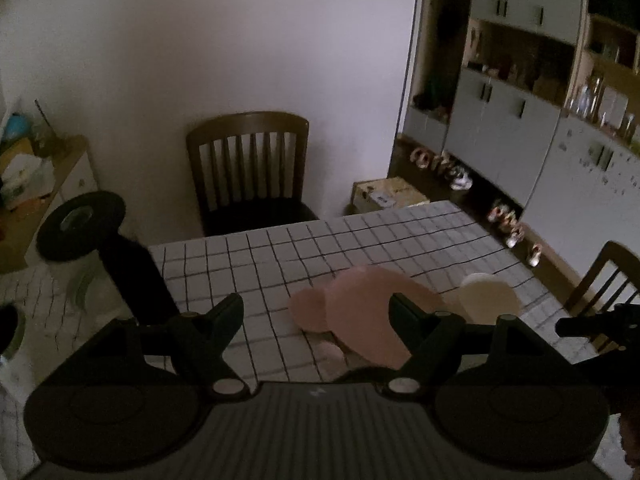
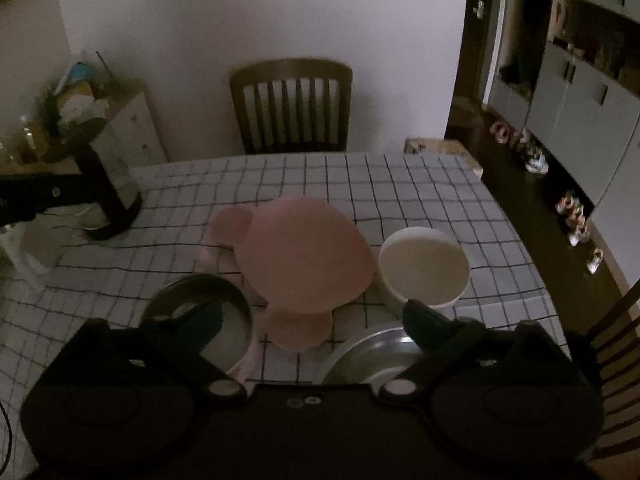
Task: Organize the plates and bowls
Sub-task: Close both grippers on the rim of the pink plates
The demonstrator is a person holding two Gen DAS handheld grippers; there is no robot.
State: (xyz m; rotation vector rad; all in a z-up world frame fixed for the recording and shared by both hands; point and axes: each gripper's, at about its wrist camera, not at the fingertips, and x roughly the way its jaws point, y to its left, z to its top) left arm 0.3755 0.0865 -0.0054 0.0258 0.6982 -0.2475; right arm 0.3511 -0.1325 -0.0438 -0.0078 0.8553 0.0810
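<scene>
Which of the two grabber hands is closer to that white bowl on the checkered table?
Probably the right. The right gripper hangs open with the white bowl just beyond its right fingertip. The left gripper, also open, is farther over, with the pink plate in front and the bowl off to its right.

No readable text in either view.
The pictures are dim and blurred: a small pale mark on the left gripper's body point(image 1: 316, 393) cannot be made out, the box point(image 1: 386, 194) on the floor bears a dark label too blurred to read, and the cupboard point(image 1: 592, 184) fronts carry only specks.
</scene>
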